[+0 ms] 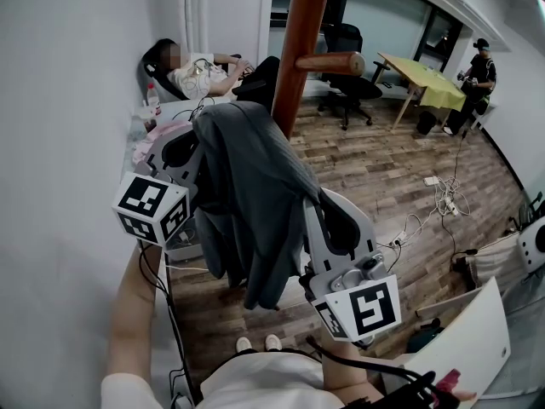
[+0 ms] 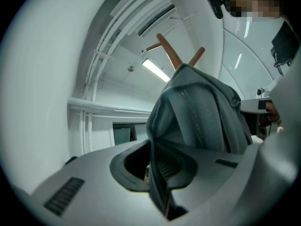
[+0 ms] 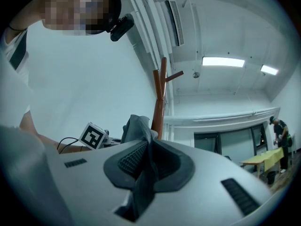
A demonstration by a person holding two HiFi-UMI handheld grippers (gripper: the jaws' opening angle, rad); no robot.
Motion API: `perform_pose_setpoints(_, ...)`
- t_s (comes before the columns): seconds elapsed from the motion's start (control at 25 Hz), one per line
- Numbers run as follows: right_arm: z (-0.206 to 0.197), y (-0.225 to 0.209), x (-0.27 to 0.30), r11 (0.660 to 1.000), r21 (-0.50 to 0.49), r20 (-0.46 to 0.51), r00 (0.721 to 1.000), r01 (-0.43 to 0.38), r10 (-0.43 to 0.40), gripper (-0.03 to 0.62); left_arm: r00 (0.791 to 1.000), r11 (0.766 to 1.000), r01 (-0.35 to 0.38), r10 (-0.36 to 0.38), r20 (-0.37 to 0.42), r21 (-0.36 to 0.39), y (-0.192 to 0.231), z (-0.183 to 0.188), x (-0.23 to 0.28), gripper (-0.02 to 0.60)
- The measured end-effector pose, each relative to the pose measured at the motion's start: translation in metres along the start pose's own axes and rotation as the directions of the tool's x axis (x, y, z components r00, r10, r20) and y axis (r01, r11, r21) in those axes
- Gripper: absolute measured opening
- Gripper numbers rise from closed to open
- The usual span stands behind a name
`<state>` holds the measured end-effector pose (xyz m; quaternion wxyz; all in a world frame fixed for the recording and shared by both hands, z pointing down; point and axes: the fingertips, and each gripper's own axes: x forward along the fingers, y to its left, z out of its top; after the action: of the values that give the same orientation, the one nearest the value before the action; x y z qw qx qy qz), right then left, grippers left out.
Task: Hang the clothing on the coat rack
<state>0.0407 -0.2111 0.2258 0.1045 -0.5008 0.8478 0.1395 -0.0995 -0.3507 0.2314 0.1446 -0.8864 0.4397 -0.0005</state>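
Left tool (image 2: 160,171) and right tool (image 3: 145,166) clamp the grey garment (image 1: 255,194), seemingly beside the coat rack (image 1: 300,49).

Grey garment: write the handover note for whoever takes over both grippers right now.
Claws: left claw shut on the grey garment; right claw shut on it too.
Where: the garment hangs between both, beside the coat rack post and below its peg.
Done: garment lifted to the rack.
To do: drape it over a peg, then release both claws.
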Motion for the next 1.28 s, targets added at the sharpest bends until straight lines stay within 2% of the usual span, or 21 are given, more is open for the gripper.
perform_pose_setpoints(1.04,0.0,0.005,-0.001,0.999,-0.042,-0.034,0.999,-0.009,0.007,0.043,1.0,1.0,0.013,-0.013,0.014,0.008,-0.013,0.003,-0.021,0.026)
perform_pose_setpoints(1.28,-0.001,0.008,-0.003,0.999,-0.049,-0.041,0.999,-0.012,0.01,0.043,1.0,1.0,0.017,-0.017,0.021,0.008,-0.017,0.004,-0.028,0.069)
